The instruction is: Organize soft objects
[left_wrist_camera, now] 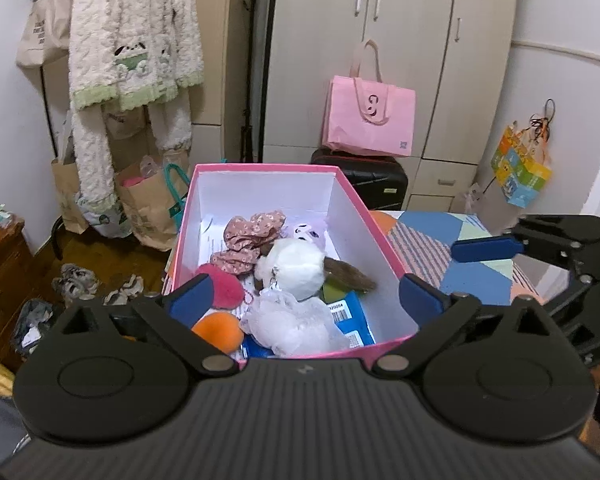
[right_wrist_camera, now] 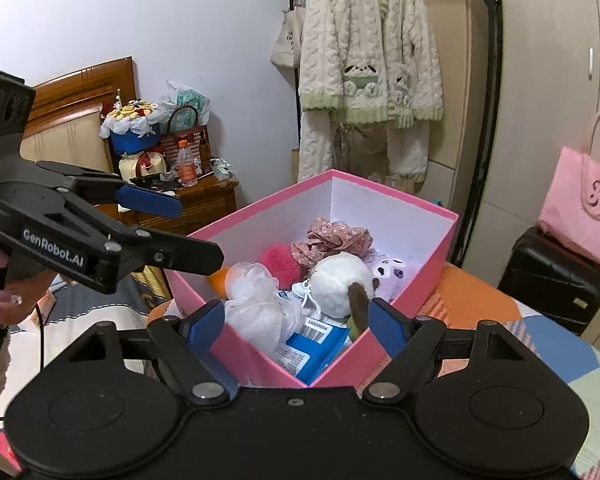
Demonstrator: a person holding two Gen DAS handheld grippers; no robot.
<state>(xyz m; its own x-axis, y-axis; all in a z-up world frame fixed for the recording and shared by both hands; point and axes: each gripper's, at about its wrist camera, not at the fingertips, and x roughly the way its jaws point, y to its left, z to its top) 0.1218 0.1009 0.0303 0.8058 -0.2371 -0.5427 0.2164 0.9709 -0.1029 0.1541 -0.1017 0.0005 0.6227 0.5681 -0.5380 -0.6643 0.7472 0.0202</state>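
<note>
A pink box (left_wrist_camera: 260,168) with white inner walls stands on the patchwork bedspread, just ahead of both grippers. Inside lie a floral scrunchie (left_wrist_camera: 252,236), a white plush with a brown tail (left_wrist_camera: 296,268), a pale purple plush (left_wrist_camera: 308,234), a pink pompom (left_wrist_camera: 222,286), an orange ball (left_wrist_camera: 216,330), a white mesh pouf (left_wrist_camera: 292,324) and blue packets (left_wrist_camera: 352,320). My left gripper (left_wrist_camera: 306,294) hangs open over the box's near end, holding nothing. My right gripper (right_wrist_camera: 296,320) is open at the box's near corner (right_wrist_camera: 308,384), also empty. The left gripper (right_wrist_camera: 200,232) shows at the left of the right wrist view.
A pink tote bag (left_wrist_camera: 370,120) sits on a black suitcase (left_wrist_camera: 376,180) before the wardrobe. A fleece robe (left_wrist_camera: 132,52) hangs at the left above paper bags (left_wrist_camera: 148,208). A cluttered wooden nightstand (right_wrist_camera: 188,204) stands beside the bed. Slippers (left_wrist_camera: 76,280) lie on the floor.
</note>
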